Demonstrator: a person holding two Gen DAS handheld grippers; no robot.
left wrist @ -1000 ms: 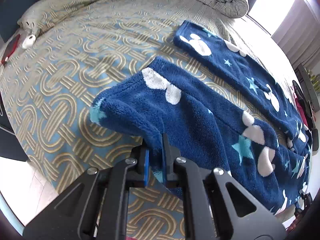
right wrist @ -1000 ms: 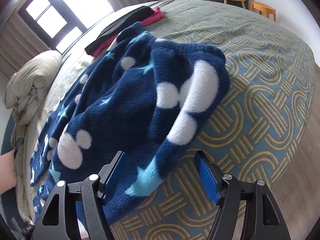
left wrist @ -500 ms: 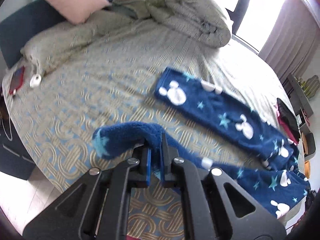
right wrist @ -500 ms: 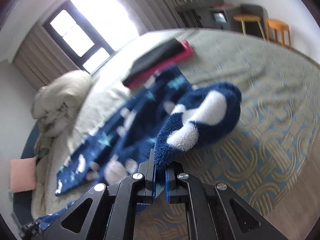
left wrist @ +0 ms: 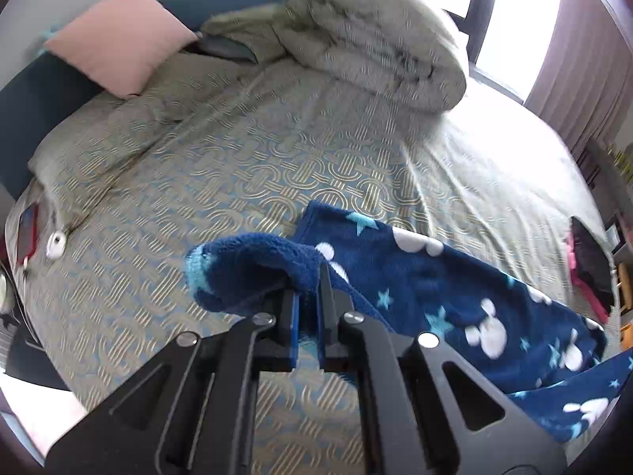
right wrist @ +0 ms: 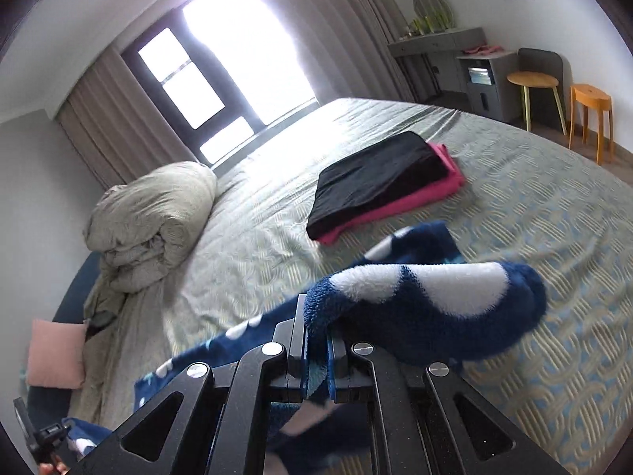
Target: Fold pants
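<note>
The pants [left wrist: 455, 293] are dark blue fleece with white mouse shapes and light blue stars. My left gripper [left wrist: 307, 308] is shut on the hem of one leg and holds it above the patterned bedspread [left wrist: 245, 166]; the other leg lies flat behind it. My right gripper [right wrist: 316, 340] is shut on the other end of the pants [right wrist: 427, 301], lifted off the bed, with the fabric hanging toward the lower left.
A rolled grey duvet [left wrist: 379, 39] and a pink pillow [left wrist: 118, 39] lie at the head of the bed. A phone and a white earbud case [left wrist: 55, 243] sit at the left edge. Folded black and pink clothes [right wrist: 379, 182] lie on the bed. Stools [right wrist: 589, 114] stand by the wall.
My right gripper has shut on the pants. Both grippers have lifted their ends up off the bed, and the near leg has been carried toward the far leg.
</note>
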